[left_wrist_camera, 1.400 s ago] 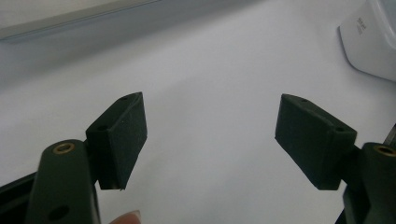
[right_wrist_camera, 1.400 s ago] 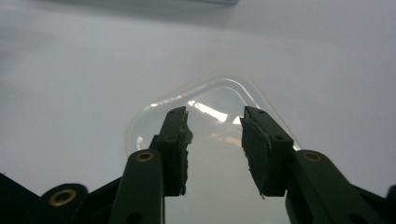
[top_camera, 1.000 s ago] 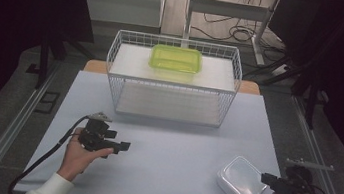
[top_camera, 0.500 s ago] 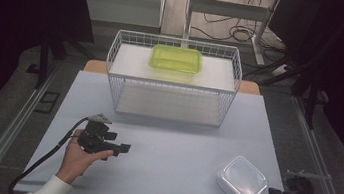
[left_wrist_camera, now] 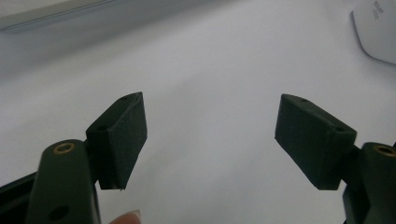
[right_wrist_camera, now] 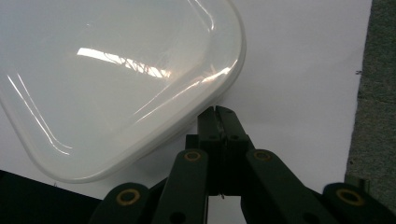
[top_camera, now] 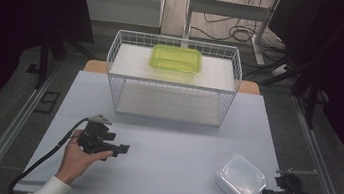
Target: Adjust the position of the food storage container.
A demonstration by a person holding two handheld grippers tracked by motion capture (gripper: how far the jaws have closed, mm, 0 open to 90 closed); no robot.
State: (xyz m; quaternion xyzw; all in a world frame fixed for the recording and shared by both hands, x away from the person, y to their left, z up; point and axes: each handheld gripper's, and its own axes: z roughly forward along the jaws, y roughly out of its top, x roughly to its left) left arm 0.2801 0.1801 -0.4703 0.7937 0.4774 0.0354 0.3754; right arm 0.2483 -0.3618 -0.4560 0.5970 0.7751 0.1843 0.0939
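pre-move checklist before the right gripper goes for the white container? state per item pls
1. Right gripper jaws: shut, nothing between them. Not ok for a grasp.
2. Right gripper beside the white container, tips near its rim; contact: cannot tell.
3. Container lid seated: ok, as far as visible.
4. Left gripper: open, holding nothing, away from the container. Ok.
5. Wire basket: green container sits on its top, lower level free. Ok.
6. Table between container and basket unobstructed. Ok.

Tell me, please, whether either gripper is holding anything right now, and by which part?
Nothing is held. The right gripper is shut on nothing beside the white container; the left gripper is open over the bare table.
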